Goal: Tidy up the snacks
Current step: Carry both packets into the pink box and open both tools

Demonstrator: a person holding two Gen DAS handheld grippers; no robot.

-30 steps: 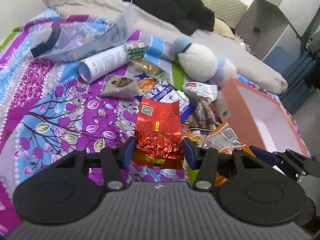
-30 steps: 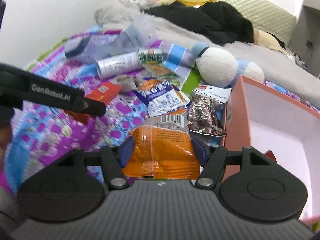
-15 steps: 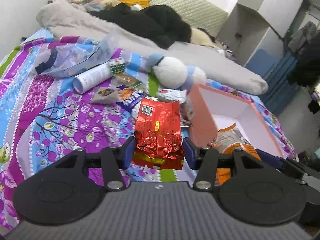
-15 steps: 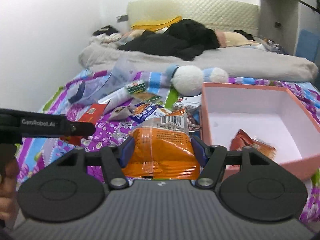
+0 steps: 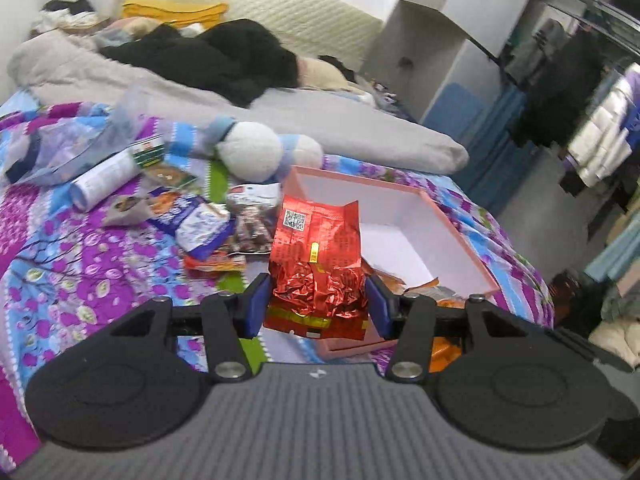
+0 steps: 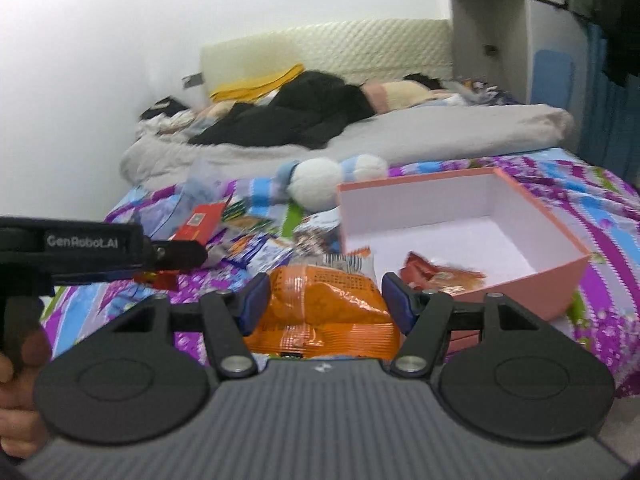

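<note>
My left gripper (image 5: 318, 300) pinches a crinkled red foil snack packet (image 5: 318, 268), upright between both pads. My right gripper (image 6: 322, 300) clamps an orange plastic snack bag (image 6: 324, 304). Beyond, at 1 o'clock, the open pink cardboard box (image 6: 536, 204) holds one red wrapper (image 6: 436, 274).

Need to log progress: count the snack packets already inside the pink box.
1 clearly: a red-orange packet lying on the floor of the pink box, near its front wall. It looks crumpled and might be two overlapping; the gripper-held orange bag may hide more.
</note>
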